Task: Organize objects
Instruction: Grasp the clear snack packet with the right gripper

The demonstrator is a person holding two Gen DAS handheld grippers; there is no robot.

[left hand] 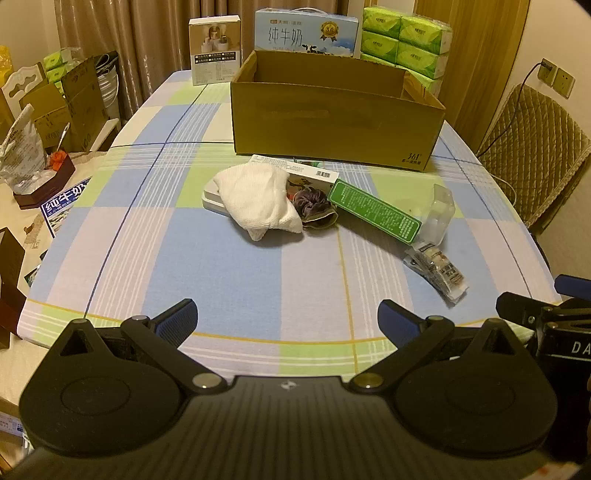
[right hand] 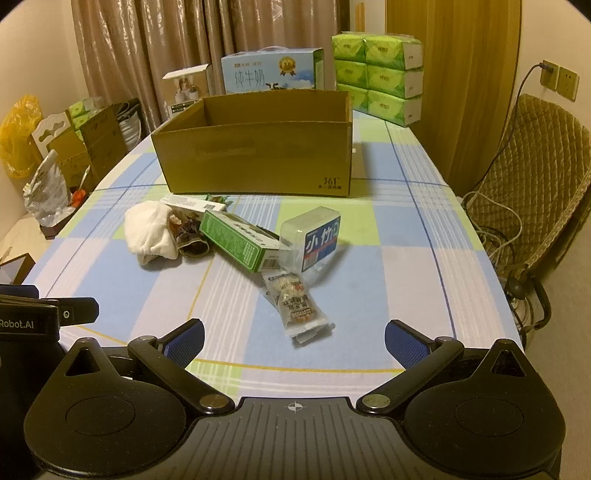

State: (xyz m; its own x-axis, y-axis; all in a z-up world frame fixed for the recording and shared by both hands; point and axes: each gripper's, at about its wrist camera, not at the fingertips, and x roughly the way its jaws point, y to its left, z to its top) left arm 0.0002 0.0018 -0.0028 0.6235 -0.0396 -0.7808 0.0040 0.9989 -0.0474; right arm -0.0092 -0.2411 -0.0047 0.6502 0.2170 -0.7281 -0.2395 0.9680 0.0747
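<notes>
An open cardboard box stands mid-table. In front of it lies a heap: a white cloth over a flat white box, a dark scrunchie, a green carton, a clear plastic tub with a blue label, and a snack packet. My left gripper is open near the table's front edge, well short of the heap. My right gripper is open too, just behind the snack packet, touching nothing.
A checked cloth covers the table. Behind the cardboard box stand a milk carton case, a small white box and stacked green tissue packs. A quilted chair stands at the right; cartons and bags crowd the left.
</notes>
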